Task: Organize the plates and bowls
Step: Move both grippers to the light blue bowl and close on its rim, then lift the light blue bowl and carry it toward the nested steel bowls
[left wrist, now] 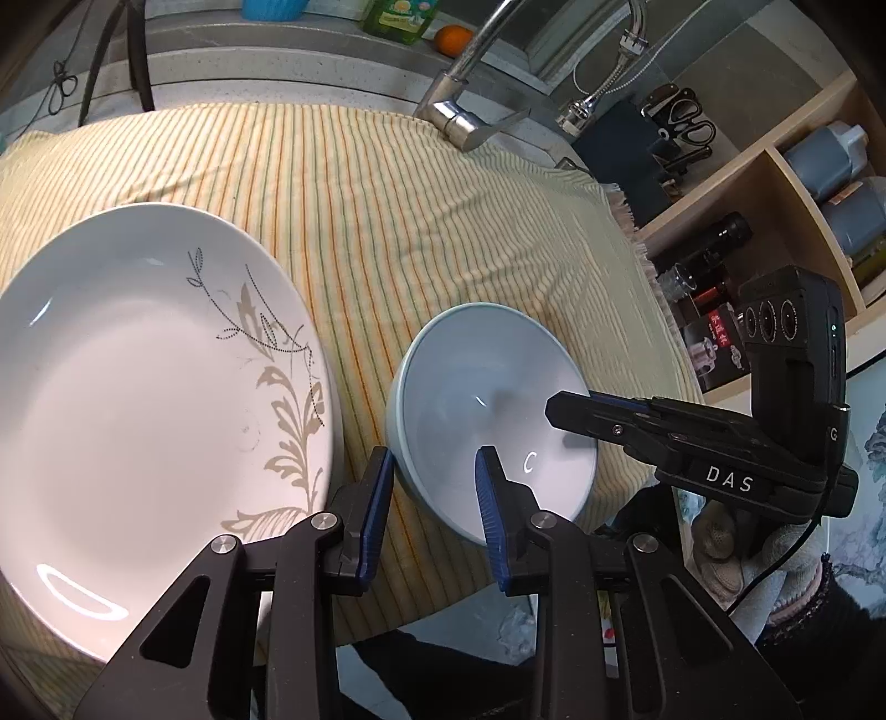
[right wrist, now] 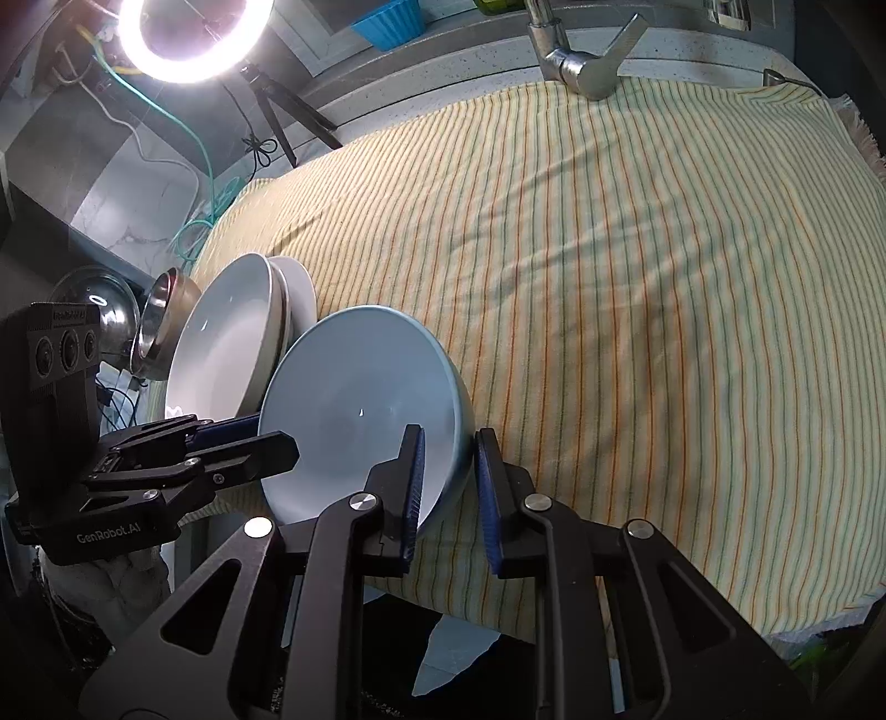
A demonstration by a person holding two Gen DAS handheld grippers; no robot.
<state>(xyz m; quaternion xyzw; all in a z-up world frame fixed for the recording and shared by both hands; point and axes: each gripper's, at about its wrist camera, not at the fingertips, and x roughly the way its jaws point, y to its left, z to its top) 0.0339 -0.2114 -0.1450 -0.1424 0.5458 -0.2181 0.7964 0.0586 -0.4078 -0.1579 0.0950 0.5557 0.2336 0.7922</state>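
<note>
A pale blue bowl point(left wrist: 487, 410) point(right wrist: 354, 410) sits on the striped cloth near its front edge. My left gripper point(left wrist: 434, 476) straddles the bowl's left rim, one pad outside and one inside, with a gap showing. My right gripper point(right wrist: 449, 459) straddles the right rim the same way, close on the wall. A large white plate with a leaf pattern point(left wrist: 149, 410) lies left of the bowl; in the right wrist view it shows as stacked white plates point(right wrist: 238, 327).
The yellow striped cloth point(left wrist: 415, 210) point(right wrist: 637, 277) covers the counter. A faucet point(left wrist: 459, 105) stands at the back. Steel bowls point(right wrist: 160, 315) lie left of the plates. A ring light point(right wrist: 188, 33) on a tripod stands back left. Shelves with bottles point(left wrist: 819, 183) are at right.
</note>
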